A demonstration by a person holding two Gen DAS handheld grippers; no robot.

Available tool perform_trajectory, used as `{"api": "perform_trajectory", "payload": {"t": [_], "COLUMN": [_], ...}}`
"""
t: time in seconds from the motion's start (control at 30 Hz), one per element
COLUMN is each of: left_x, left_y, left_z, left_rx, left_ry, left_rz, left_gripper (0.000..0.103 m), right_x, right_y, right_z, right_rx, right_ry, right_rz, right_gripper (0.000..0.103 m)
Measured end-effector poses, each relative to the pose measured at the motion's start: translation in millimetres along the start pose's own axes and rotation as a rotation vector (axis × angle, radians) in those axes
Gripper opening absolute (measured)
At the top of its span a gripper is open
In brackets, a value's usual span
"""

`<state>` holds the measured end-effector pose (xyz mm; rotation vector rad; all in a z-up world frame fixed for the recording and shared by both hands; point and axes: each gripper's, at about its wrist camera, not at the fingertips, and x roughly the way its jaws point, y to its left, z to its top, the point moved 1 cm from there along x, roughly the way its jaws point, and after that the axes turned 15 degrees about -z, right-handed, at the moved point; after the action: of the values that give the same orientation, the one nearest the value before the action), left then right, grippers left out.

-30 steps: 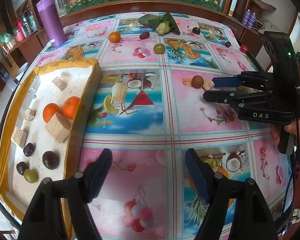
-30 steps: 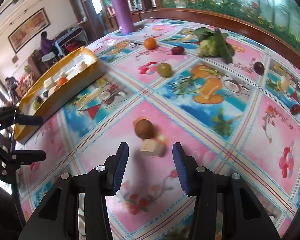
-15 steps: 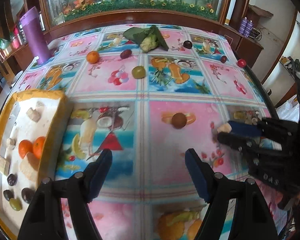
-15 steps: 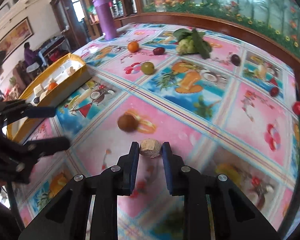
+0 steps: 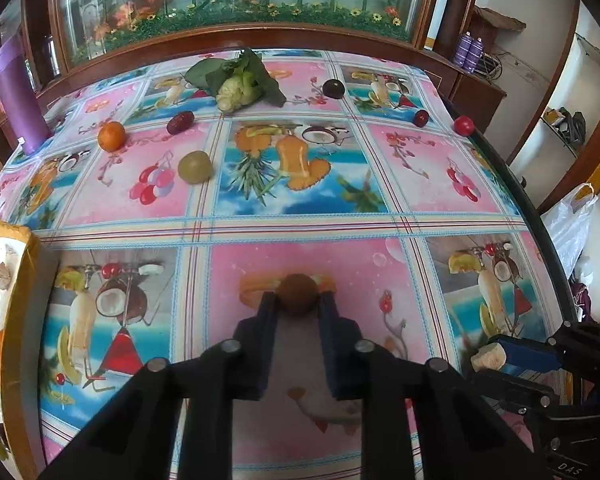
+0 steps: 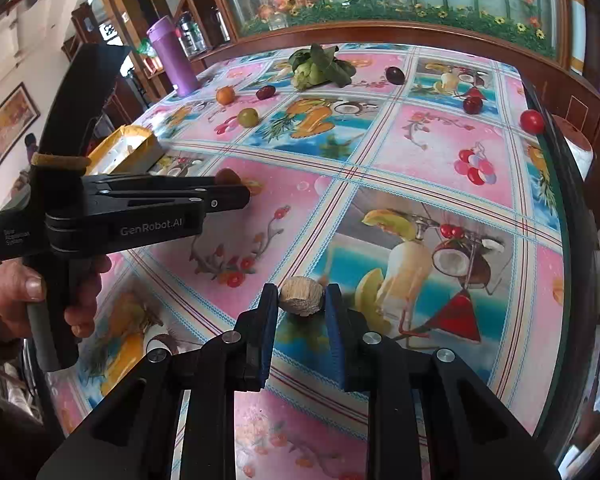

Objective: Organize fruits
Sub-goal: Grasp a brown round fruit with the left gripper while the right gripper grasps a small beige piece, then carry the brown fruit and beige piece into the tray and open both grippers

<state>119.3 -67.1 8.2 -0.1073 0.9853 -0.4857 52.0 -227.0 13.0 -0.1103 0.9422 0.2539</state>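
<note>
My left gripper is shut on a round brown fruit on the tablecloth; it also shows in the right wrist view. My right gripper is shut on a beige fruit chunk held above the table, also seen at the lower right of the left wrist view. A yellow tray with sorted fruit sits at the left edge. Loose on the cloth: an orange, a green fruit, a dark red fruit.
A leafy vegetable, a dark plum, a small red fruit and a red tomato lie at the far side. A purple tumbler stands far left. The table's edge runs along the right.
My left gripper moved forward and closed on the brown fruit. My right gripper, shut on the beige chunk, lifted it and drew right, away from the brown fruit.
</note>
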Motion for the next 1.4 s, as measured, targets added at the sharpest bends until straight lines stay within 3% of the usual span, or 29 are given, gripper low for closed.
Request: {"api": "perform_trajectory", "payload": {"t": [0.27,0.83,1.07,1.4], "left_x": [-25,-110,-136,-179], "left_y": [-2,-8,17,83], "left_z": [-11,-88,-96,-108], "left_rx": [-0.015,-0.032,-0.063,-0.145], "left_ry": [-0.008,-0.045,-0.072,-0.129], "left_rz": [-0.025,0.006,0.007,0.076], "left_gripper": [0.023,0.023,0.023,0.024], "right_x": [-10,-42,-41,-32], "right_y": [6,45,90,157], "right_z": [-2,-21,-18,9], "right_rx": [0.003,-0.019,-0.060,-0.116], "right_ry": [-0.017,-0.033,-0.022,-0.029], "right_rz": [-0.009,-0.032,-0.008,0.062], "right_gripper": [0.023,0.023,0.023,0.023]}}
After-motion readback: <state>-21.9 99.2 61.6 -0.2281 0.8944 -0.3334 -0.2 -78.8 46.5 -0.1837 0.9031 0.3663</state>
